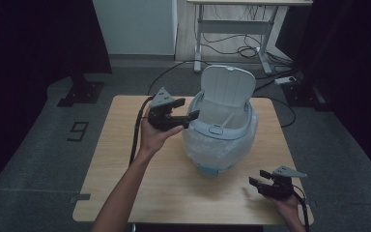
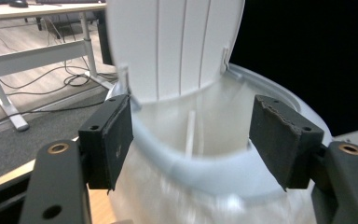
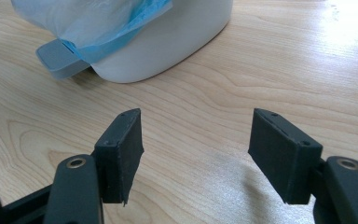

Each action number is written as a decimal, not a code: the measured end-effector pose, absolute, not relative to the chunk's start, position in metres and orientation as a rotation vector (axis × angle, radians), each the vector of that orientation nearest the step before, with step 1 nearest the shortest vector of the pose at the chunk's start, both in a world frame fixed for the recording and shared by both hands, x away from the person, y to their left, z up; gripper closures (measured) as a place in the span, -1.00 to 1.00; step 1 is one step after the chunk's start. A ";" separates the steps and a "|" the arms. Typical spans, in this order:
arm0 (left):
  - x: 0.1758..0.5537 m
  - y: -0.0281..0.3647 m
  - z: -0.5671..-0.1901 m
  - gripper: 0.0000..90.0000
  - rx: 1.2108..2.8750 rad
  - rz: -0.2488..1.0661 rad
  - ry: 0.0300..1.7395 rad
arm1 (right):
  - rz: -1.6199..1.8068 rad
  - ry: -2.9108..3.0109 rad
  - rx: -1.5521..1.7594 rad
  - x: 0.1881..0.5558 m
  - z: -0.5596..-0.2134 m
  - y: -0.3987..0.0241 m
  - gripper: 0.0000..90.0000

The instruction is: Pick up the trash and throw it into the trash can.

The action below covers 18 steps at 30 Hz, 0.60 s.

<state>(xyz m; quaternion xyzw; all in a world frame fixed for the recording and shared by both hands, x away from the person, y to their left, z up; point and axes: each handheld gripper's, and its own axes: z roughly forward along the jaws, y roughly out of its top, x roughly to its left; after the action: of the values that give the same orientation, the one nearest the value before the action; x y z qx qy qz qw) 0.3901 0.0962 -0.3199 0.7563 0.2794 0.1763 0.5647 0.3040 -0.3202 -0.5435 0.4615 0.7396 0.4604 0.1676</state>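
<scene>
At the near right corner of the counter (image 1: 125,193): the right tool (image 1: 260,185) rests low in the person's hand, jaws apart with nothing between them, pointed toward the bin.
Right tool, its own view: bare wood grain lies between the two black pads (image 3: 121,149); beyond them are the bin's white base and its grey foot pedal (image 3: 58,58).
Mid-counter: a small white pedal bin (image 1: 220,130) stands upright near the middle, lined with a pale bluish plastic bag (image 1: 193,142) folded out over its rim.
Left of the bin: the left tool (image 1: 186,114) is held above the counter, its tips at the bin's rim, jaws spread and clamping nothing.
Left tool, its own view: the rim ring (image 2: 186,163) runs across between the pads; a thin pale stick-like piece (image 2: 189,133) lies inside the liner, too blurred to name.
Far side of the bin: the lid (image 1: 228,87) stands raised, nearly upright on its hinge.
Step in hand, as I judge it: something has likely just been dropped in, or the liner edge is being tended.
Next move calls for: drawing the left tool clear of the rim without snagging the bag, then bringing the lid down.
High view adds: both hands' placing, the floor, cables, and a white desk frame (image 1: 232,29) beyond.
Gripper views add: the pedal, pad wear, and the bin's inside.
</scene>
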 end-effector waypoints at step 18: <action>0.357 0.172 -0.405 -0.42 1.849 0.464 0.818 | 1.308 2.106 1.316 0.305 -0.544 -0.321 -0.23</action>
<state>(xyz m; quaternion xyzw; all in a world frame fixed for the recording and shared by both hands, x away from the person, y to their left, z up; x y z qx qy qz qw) 0.3568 0.1719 -0.4051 0.7674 0.3395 0.1926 0.5088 0.3046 -0.3212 -0.5443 0.4623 0.7399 0.4595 0.1664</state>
